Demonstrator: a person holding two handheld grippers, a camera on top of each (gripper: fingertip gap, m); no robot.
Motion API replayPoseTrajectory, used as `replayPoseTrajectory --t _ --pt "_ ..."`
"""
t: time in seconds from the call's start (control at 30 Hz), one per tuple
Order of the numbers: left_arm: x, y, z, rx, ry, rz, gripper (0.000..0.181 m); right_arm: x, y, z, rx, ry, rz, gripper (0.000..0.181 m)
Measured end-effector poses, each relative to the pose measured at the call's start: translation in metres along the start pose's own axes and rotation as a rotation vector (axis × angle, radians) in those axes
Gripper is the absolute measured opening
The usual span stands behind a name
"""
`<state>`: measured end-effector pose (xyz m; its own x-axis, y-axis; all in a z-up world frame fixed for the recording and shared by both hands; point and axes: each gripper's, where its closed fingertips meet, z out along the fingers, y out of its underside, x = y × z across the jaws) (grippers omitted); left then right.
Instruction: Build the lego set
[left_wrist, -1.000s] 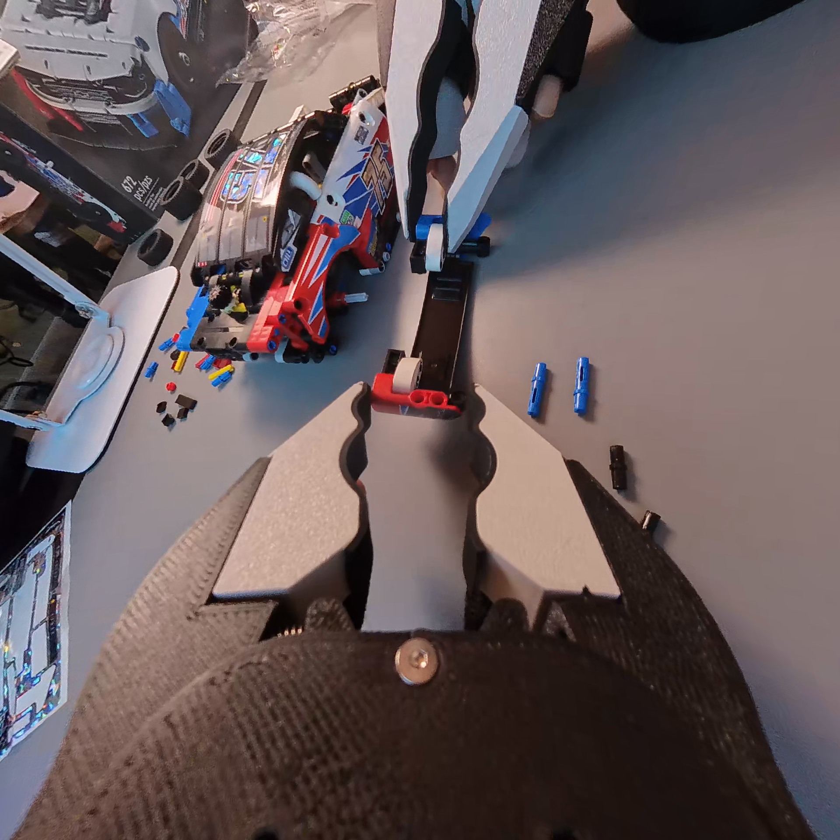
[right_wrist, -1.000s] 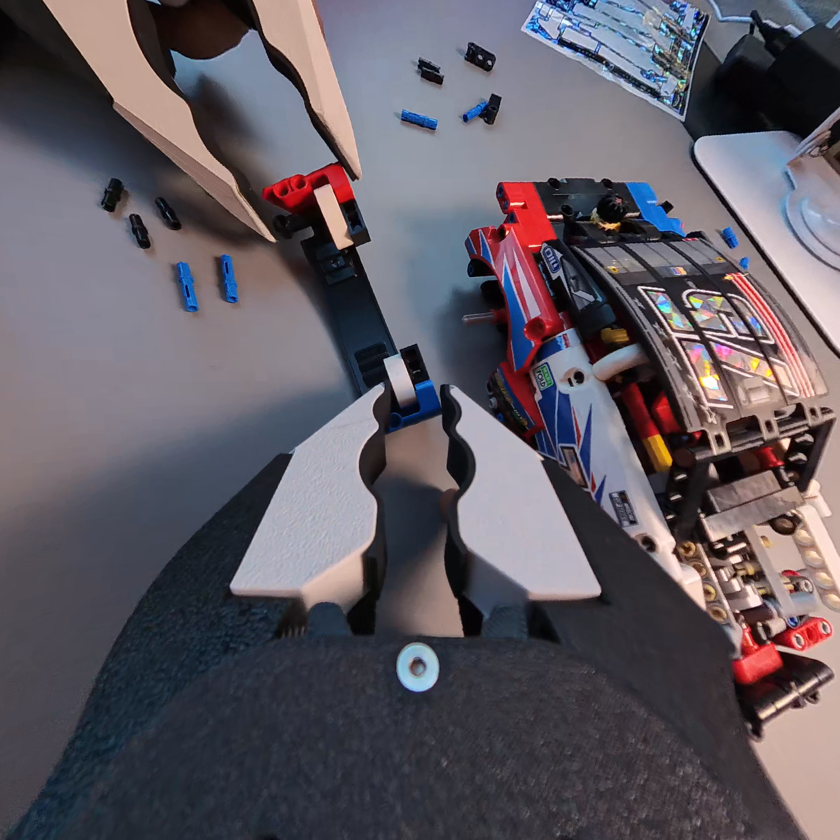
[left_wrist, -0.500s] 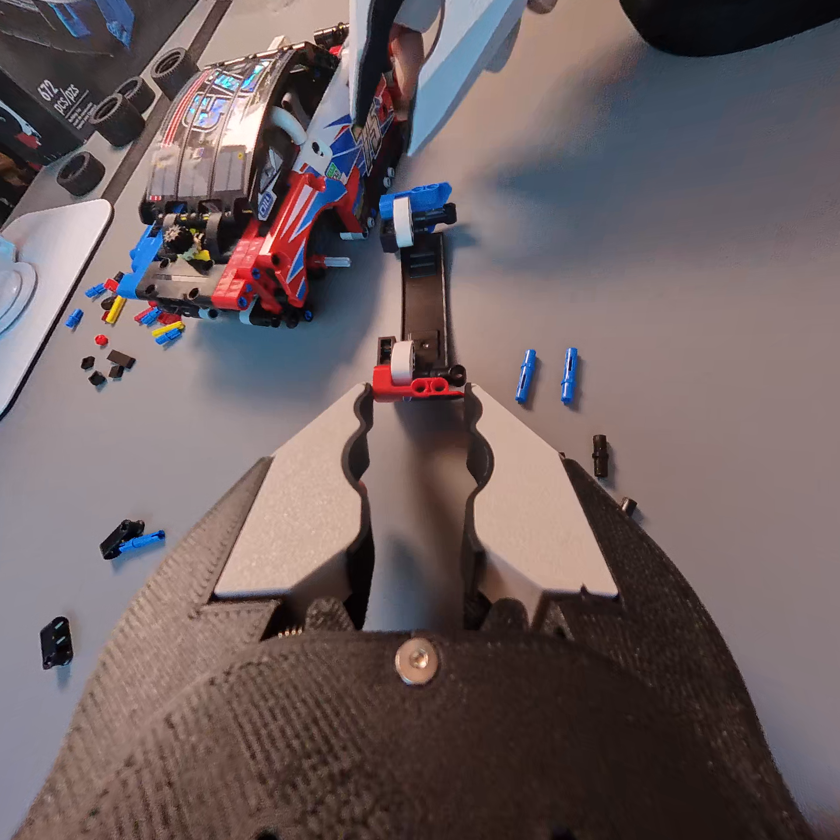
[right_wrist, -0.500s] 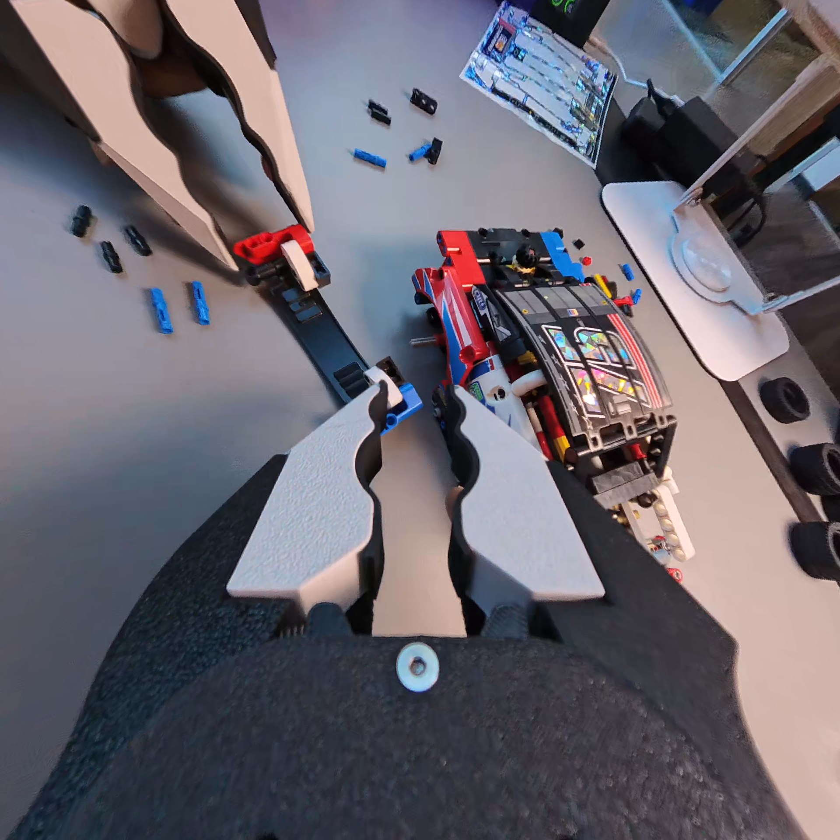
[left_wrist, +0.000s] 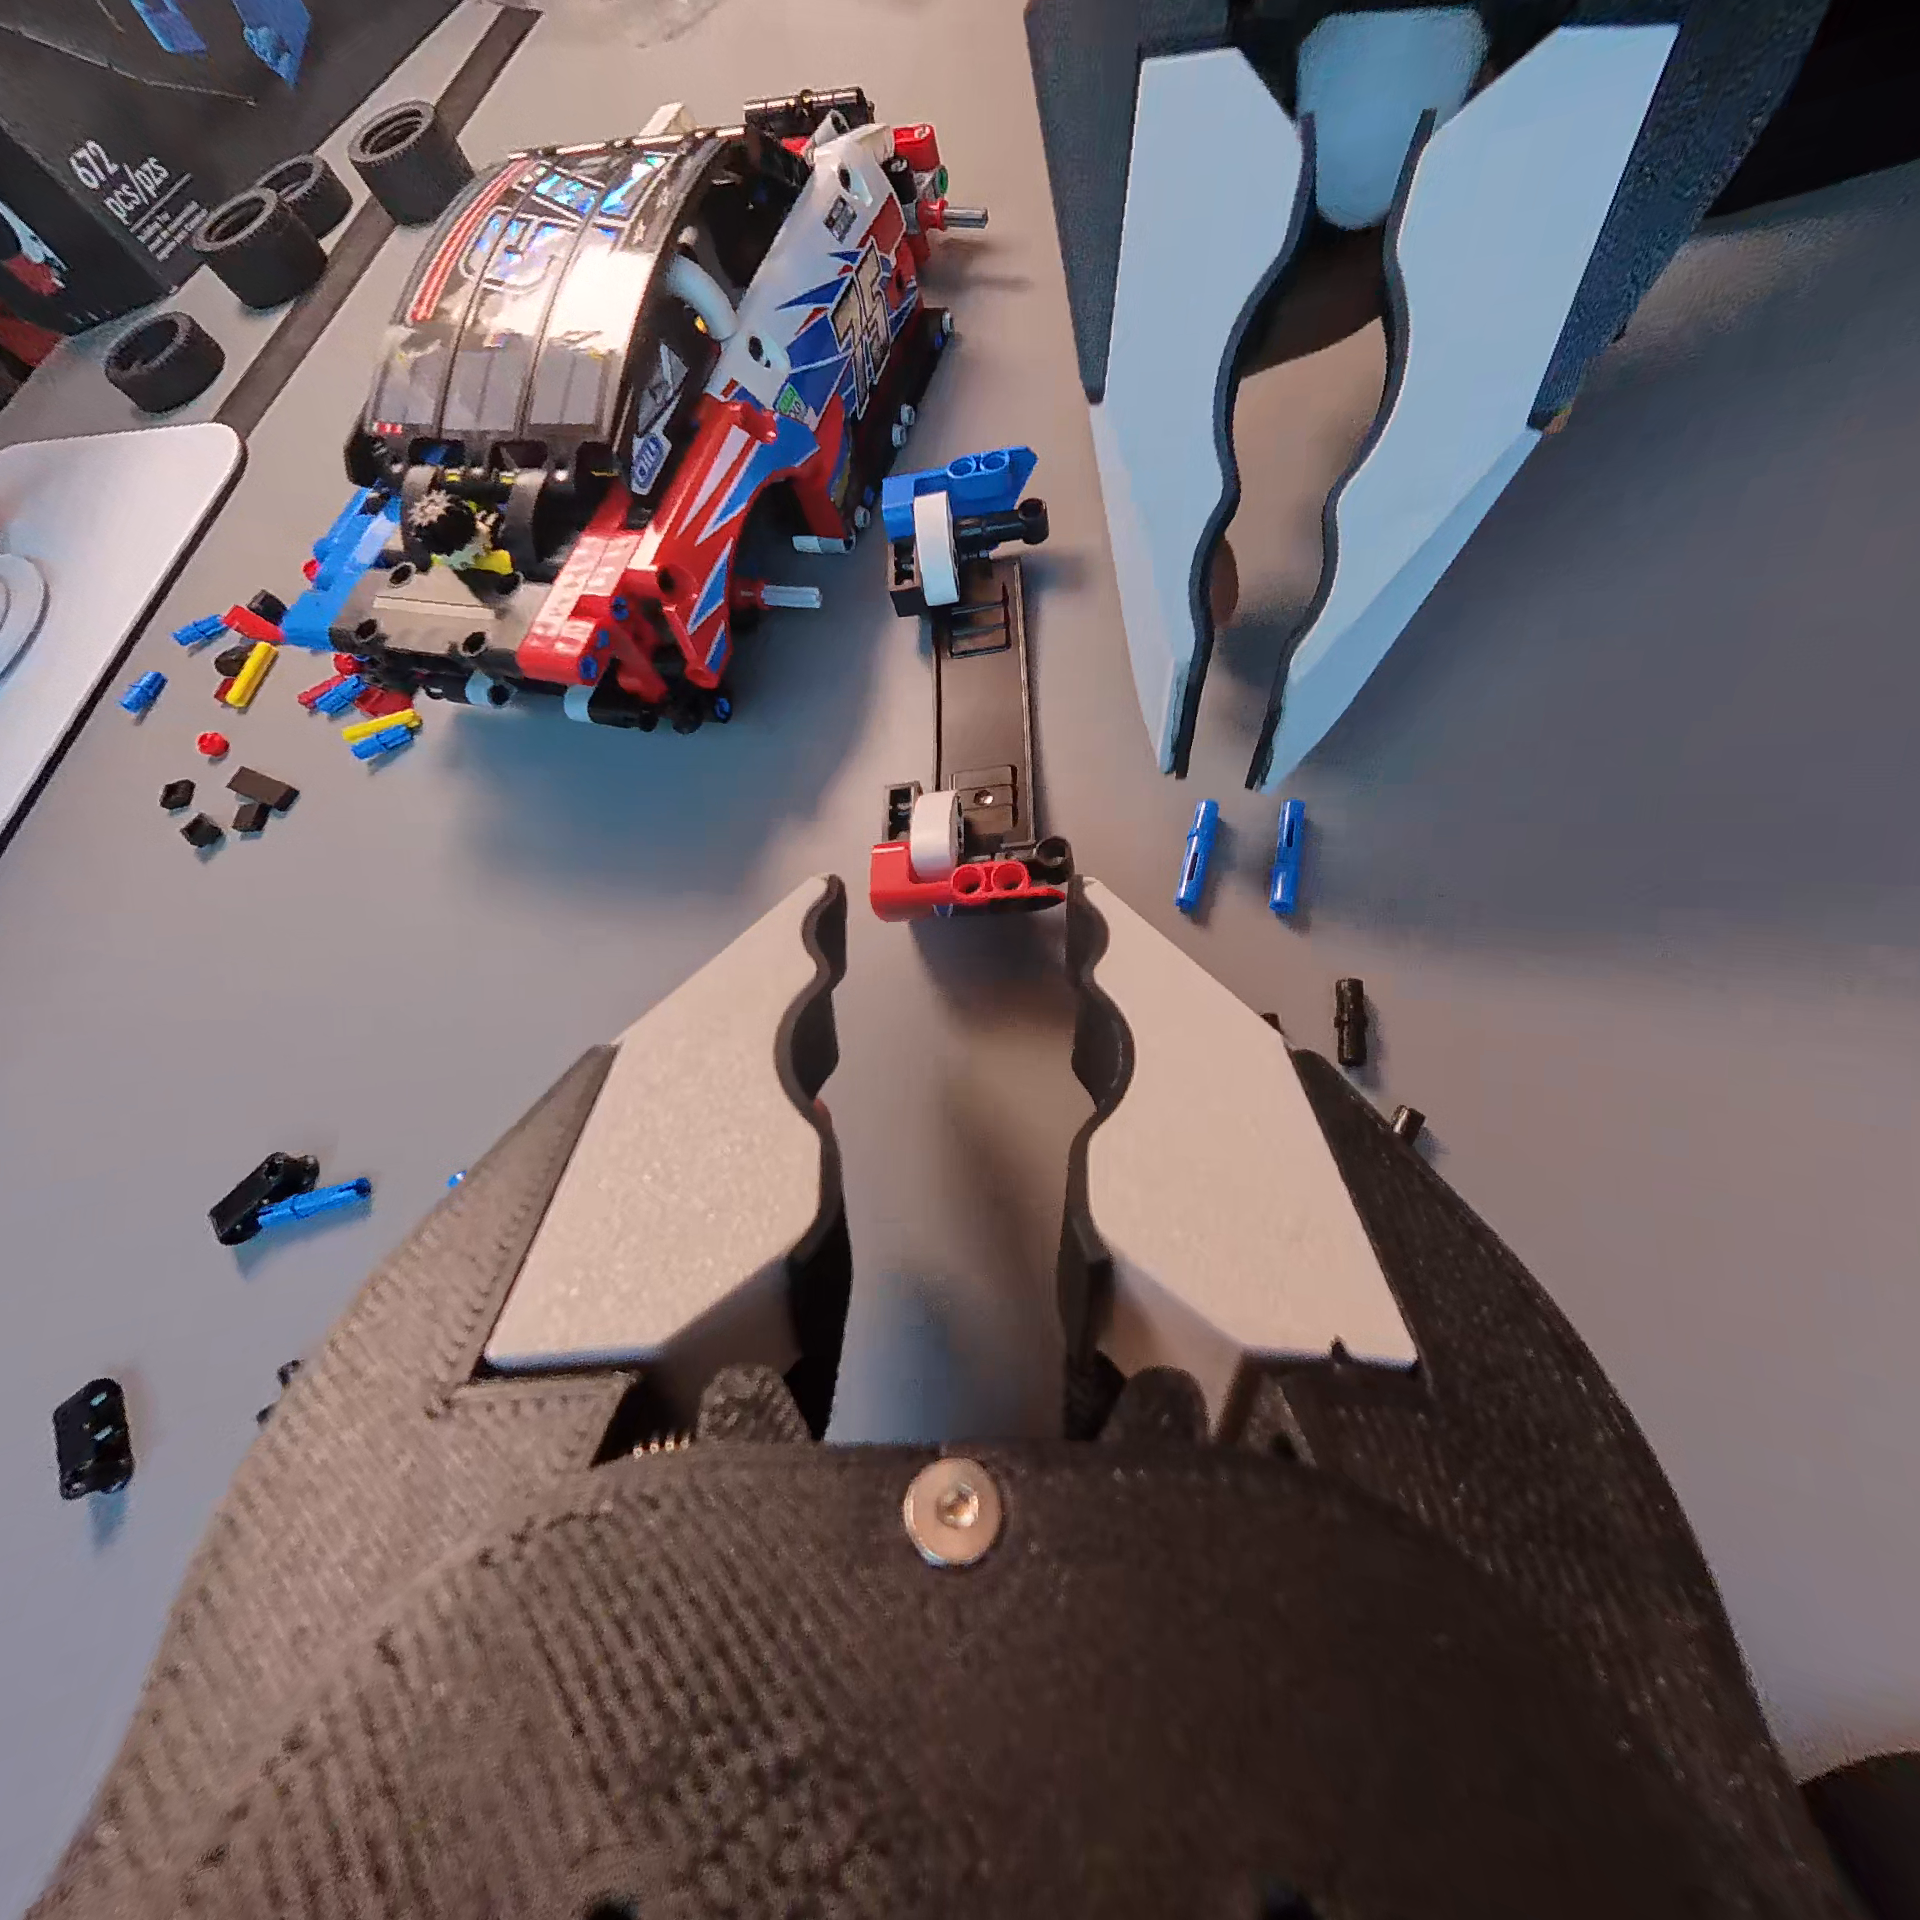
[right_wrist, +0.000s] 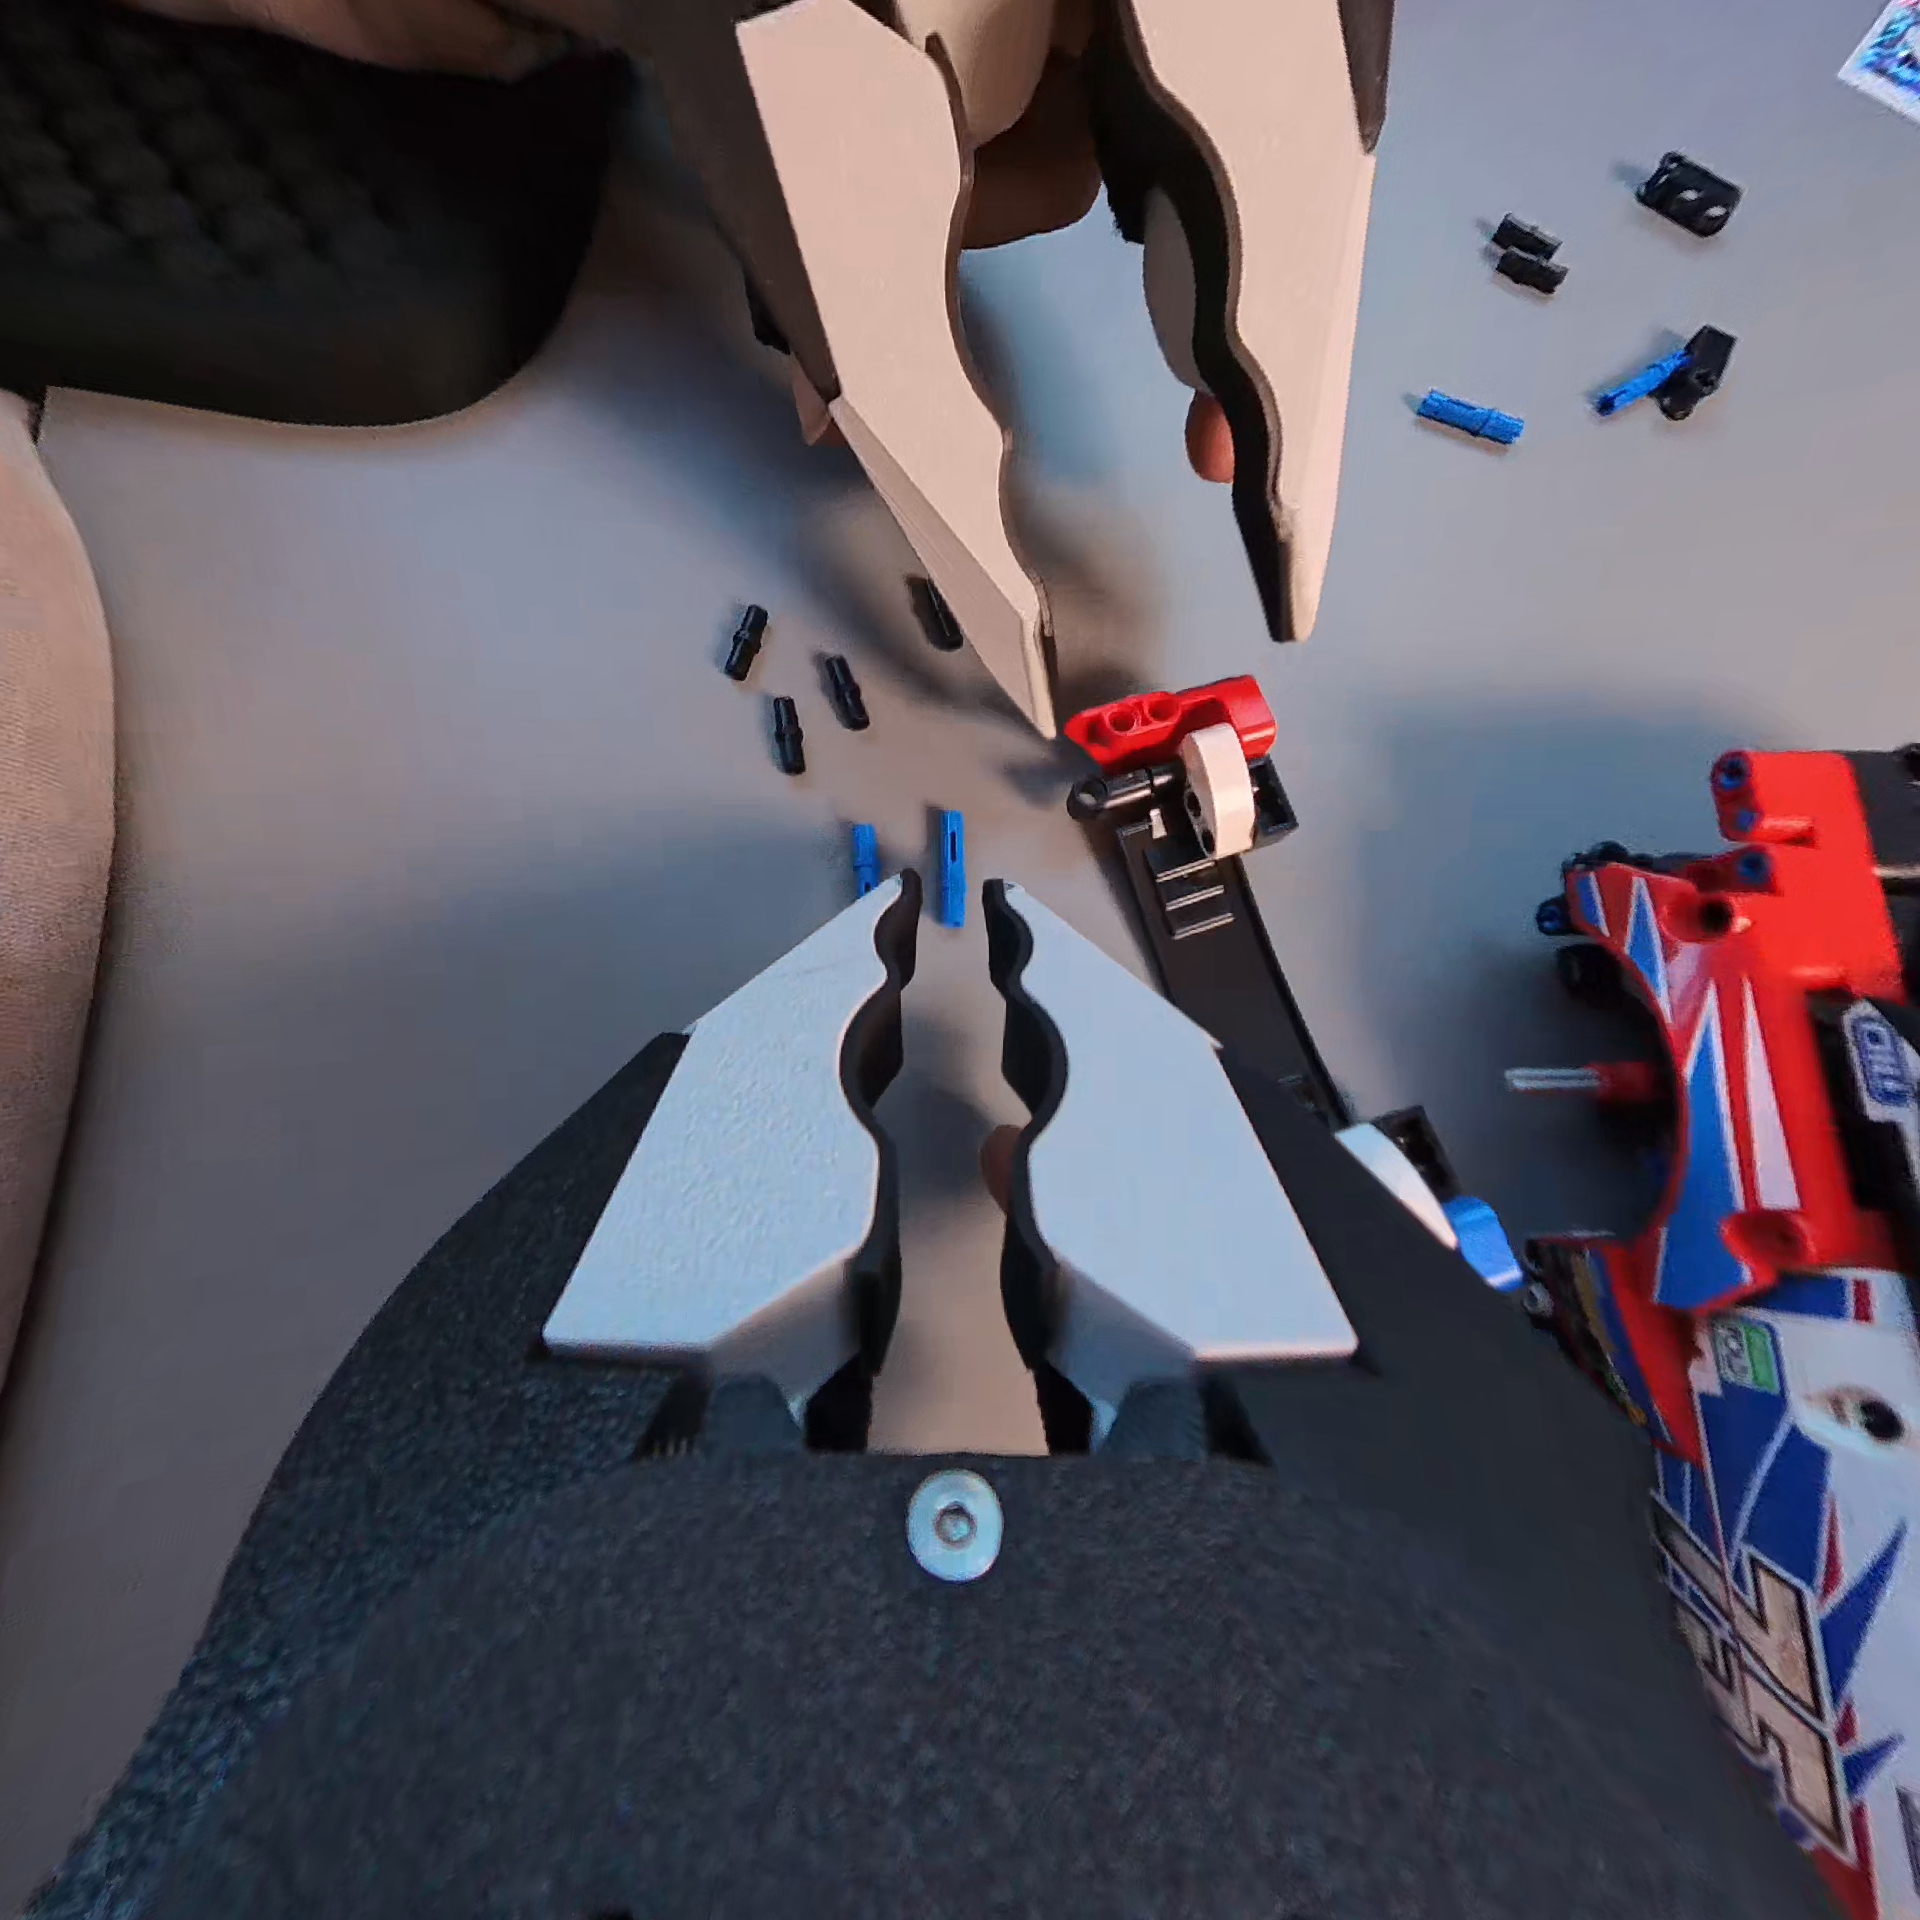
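Observation:
A long black Lego piece (left_wrist: 982, 707) lies on the grey table, with a red end (left_wrist: 966, 883) and a blue end (left_wrist: 956, 483). My left gripper (left_wrist: 956, 904) is open and empty, its tips on either side of the red end. My right gripper (right_wrist: 948, 894) is open by a narrow gap and holds nothing. Its tips are at two blue pins (right_wrist: 951, 868) to the left of the black piece (right_wrist: 1205, 935). It also shows in the left wrist view (left_wrist: 1221, 774), just behind the blue pins (left_wrist: 1200, 852). The partly built red, white and blue car (left_wrist: 644, 416) stands beside the black piece.
Several black pins (right_wrist: 790, 727) lie near the blue ones. Loose small parts (left_wrist: 249, 675) lie by the car's end. Black tyres (left_wrist: 260, 234), a box (left_wrist: 104, 125) and a white pad (left_wrist: 83, 540) are at the far left. A black connector with a blue pin (left_wrist: 281, 1205) lies near left. Left tips and right tips are each some 5 cm from the black piece (right_wrist: 1205, 935). The left camera catches it too, in the left wrist view (left_wrist: 984, 768).
My right gripper has left the blue end of the black piece, passed over the car and come down at the two blue pins. My left gripper has stayed at the red end.

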<state>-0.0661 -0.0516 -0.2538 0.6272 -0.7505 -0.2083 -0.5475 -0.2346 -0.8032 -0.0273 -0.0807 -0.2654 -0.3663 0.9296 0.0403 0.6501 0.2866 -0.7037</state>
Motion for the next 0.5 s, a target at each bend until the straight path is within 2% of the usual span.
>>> replayPoseTrajectory --t 0.13,0.23,0.4,0.5 --pt "-0.005 -0.007 -0.007 0.042 -0.012 -0.018 0.039 0.002 0.003 0.012 -0.092 -0.003 -0.039 0.005" --pt "0.003 -0.016 -0.013 0.096 0.050 -0.040 0.035 0.000 0.005 0.009 -0.126 -0.002 -0.085 0.002" --pt "0.035 -0.032 -0.020 0.173 0.244 -0.074 0.030 -0.005 -0.030 -0.015 0.111 0.041 -0.177 0.001" --pt "0.043 -0.040 -0.024 0.213 0.297 -0.089 0.024 -0.006 -0.035 -0.021 0.133 0.069 -0.193 0.002"
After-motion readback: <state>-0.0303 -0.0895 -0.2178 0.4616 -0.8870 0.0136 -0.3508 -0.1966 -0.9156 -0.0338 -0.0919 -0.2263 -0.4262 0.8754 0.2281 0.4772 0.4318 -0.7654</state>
